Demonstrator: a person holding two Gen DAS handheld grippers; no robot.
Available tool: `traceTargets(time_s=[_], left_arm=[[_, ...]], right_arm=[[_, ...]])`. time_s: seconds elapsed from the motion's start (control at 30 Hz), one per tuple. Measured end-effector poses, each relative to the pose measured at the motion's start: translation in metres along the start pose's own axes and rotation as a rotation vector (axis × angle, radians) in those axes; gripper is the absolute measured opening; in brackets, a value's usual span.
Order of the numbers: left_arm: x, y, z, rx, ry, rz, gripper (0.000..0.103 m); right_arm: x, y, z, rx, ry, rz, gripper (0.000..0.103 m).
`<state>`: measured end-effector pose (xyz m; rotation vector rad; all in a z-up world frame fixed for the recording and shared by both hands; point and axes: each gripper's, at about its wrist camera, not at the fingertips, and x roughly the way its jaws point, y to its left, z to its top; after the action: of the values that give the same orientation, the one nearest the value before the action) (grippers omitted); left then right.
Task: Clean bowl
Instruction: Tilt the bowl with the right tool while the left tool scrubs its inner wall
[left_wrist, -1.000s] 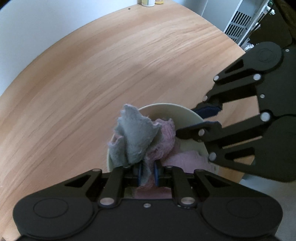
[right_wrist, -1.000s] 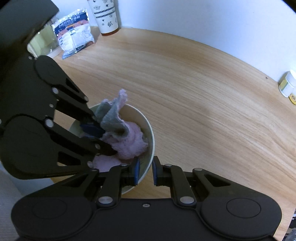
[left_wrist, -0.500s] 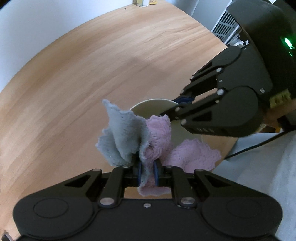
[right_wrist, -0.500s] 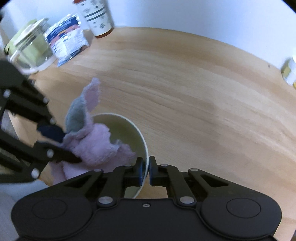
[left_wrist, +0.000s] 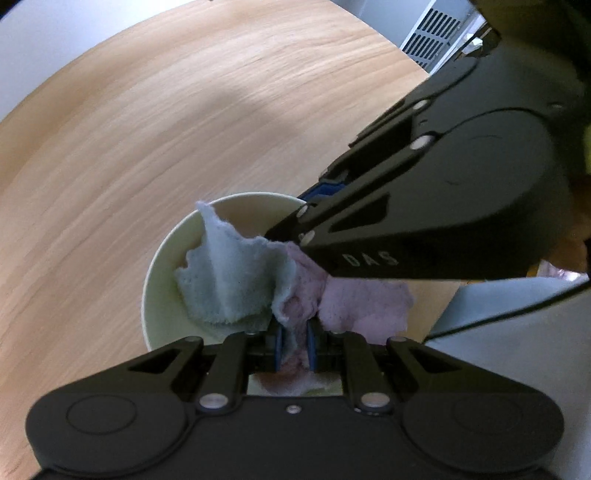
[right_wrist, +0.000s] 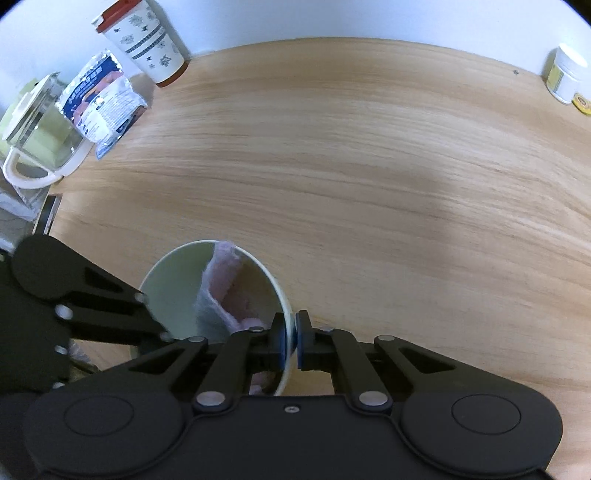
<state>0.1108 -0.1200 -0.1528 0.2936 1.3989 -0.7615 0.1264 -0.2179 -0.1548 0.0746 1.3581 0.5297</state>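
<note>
- Left tongs (left_wrist: 294, 341) grip a two-sided cloth (left_wrist: 236, 280), grey one face, pink the other; right tongs (right_wrist: 290, 345) are clamped on the rim of the cream bowl (right_wrist: 173, 284).
- Bowl sits tilted near the bench (right_wrist: 369, 166) edge closest to the person.
- Change over the last second: cloth was lifted partly out over the rim, and is now pushed back inside against the wall.
- Judgement: a wiping stroke is under way; whether the bowl is clean cannot be seen.
</note>
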Motion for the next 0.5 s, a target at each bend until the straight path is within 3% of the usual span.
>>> traceTargets(time_s=[0.13,0.37,0.5], left_arm=[[-0.002,0.0,-0.003,-0.004,-0.023,0.014,0.012],[-0.016,0.004,-0.009,0.001,-0.006,0.169,0.012],[-0.032,0.011,-0.014,-0.005,0.007,0.166,0.012]], right_arm=[[0.0,0.0,-0.001,-0.001,0.002,-0.012,0.007],[-0.001,0.005,-0.008,-0.041,-0.016,-0.034,0.006],[-0.002,0.009,-0.01,-0.06,-0.032,-0.053,0.006]])
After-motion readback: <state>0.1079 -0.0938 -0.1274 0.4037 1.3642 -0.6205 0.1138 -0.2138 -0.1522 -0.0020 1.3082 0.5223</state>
